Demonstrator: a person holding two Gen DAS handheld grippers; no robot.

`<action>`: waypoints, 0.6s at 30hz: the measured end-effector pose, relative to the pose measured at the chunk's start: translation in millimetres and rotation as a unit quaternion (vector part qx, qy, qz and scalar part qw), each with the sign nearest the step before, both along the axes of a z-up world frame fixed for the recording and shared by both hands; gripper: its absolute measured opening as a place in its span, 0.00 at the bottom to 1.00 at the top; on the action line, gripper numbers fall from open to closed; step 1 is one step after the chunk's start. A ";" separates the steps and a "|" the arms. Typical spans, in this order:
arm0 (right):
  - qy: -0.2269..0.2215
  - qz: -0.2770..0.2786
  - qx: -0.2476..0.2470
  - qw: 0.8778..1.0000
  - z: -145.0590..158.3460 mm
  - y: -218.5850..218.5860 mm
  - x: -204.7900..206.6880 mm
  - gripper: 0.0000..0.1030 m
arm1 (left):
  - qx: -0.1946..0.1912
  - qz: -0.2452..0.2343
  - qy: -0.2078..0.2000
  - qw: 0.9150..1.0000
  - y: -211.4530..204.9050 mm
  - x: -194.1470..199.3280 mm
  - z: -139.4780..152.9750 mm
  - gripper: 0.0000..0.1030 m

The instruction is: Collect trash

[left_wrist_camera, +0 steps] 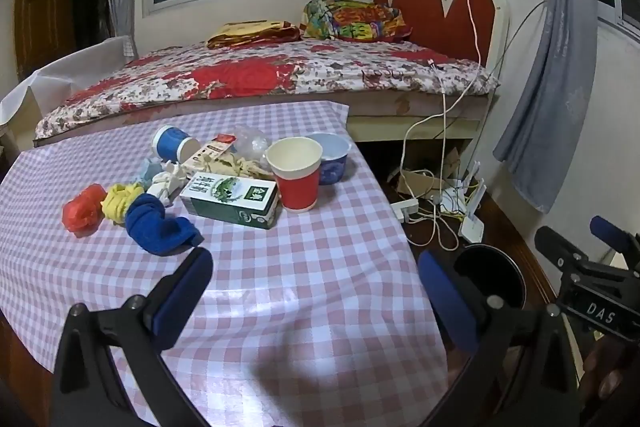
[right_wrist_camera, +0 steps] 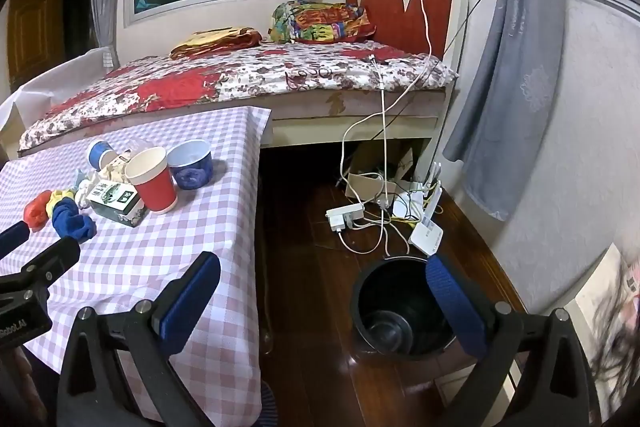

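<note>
Overhead, both tongs spread wide, left tongs [left_wrist_camera: 316, 279], right tongs [right_wrist_camera: 324, 283], round black bin [right_wrist_camera: 400, 311], glossy checked tablecloth [left_wrist_camera: 280, 267], boxy green carton [left_wrist_camera: 230, 201]

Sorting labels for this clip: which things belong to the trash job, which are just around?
Job: red cup, milk carton, blue bowl, bin.
Just around: bed, power strip, router.

floral bed [left_wrist_camera: 256, 75], red headboard [left_wrist_camera: 444, 3], grey curtains [right_wrist_camera: 516, 59], white router [right_wrist_camera: 426, 237]
</note>
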State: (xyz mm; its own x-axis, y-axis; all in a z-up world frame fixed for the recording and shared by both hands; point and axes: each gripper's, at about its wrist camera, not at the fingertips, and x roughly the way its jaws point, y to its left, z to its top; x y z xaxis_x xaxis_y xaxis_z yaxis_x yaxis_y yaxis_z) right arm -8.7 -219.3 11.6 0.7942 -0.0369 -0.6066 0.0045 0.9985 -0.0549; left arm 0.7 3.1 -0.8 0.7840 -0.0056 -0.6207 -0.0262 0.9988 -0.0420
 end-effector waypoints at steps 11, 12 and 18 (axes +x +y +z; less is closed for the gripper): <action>-0.001 0.000 -0.002 1.000 1.7 1.6 0.2 1.00 | 0.001 0.000 -0.001 1.000 3.1 1.0 0.3 1.00; -0.001 0.000 -0.002 1.000 2.0 2.0 0.1 1.00 | 0.002 0.001 -0.001 1.000 1.8 0.8 0.3 1.00; 0.000 0.000 -0.002 1.000 0.9 2.4 -0.2 1.00 | 0.002 0.002 -0.002 1.000 7.3 0.1 0.5 1.00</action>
State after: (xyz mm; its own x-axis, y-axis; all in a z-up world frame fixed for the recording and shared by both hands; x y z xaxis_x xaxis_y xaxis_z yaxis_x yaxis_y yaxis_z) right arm -8.9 -217.0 12.5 0.7944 -0.0400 -0.6061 0.0051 0.9982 -0.0592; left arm 0.8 10.4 -0.3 0.7864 0.0002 -0.6177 -0.0300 0.9988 -0.0379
